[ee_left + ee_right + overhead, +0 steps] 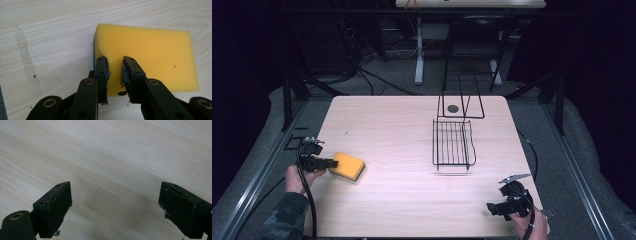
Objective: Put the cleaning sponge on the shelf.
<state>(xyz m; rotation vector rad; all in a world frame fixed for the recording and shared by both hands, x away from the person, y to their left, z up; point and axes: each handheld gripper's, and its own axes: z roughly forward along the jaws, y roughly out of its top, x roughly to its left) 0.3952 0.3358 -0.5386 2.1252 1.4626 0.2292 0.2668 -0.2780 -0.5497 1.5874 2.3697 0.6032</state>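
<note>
At the table's near left edge, the left gripper pinches the yellow sponge's corner, seemingly resting flat, while the right gripper hovers wide open, near right, holding nothing.

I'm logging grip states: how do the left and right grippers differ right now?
The left gripper is pinched shut on the yellow sponge; the right gripper has its jaws spread wide, holding nothing. The left sits at the table's left edge, the right near its front right corner. Both are black and hand-held.
</note>
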